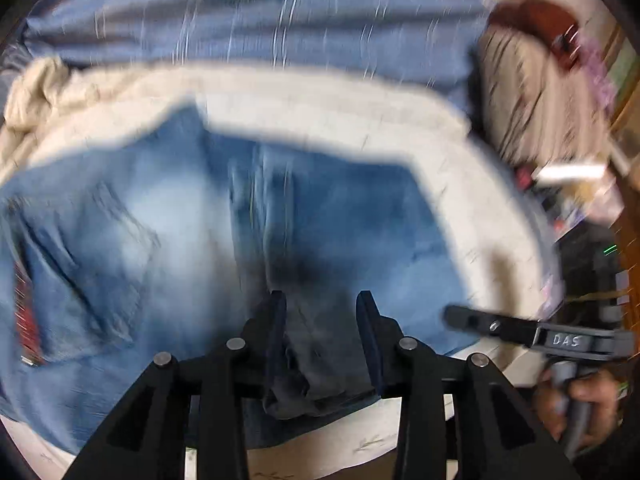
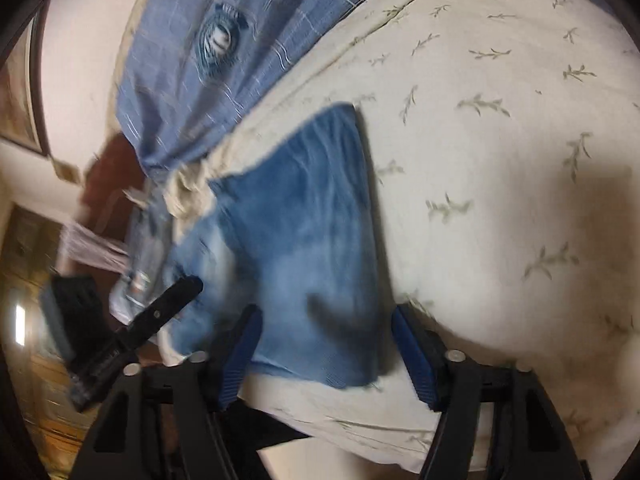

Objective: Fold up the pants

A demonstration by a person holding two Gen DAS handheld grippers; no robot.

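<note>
Blue faded jeans [image 1: 168, 240] lie spread on a cream leaf-print bedsheet [image 1: 320, 108]. My left gripper [image 1: 322, 304] hovers over the jeans' near edge, jaws apart, with a dark bunch of denim [image 1: 320, 360] lying between the fingers, not clamped. My right gripper [image 2: 326, 324] is open above the hem end of the jeans [image 2: 296, 240], empty. The right gripper also shows at the right of the left wrist view [image 1: 500, 324], and the left gripper at the left of the right wrist view [image 2: 168, 300]. Both views are motion-blurred.
A blue plaid pillow [image 1: 280, 20] lies at the head of the bed, also in the right wrist view [image 2: 224, 52]. A crumpled cream cloth [image 1: 44, 92] sits at the left. A brown chair with clutter [image 1: 536, 92] stands beside the bed. Bare sheet [image 2: 500, 160] lies right of the jeans.
</note>
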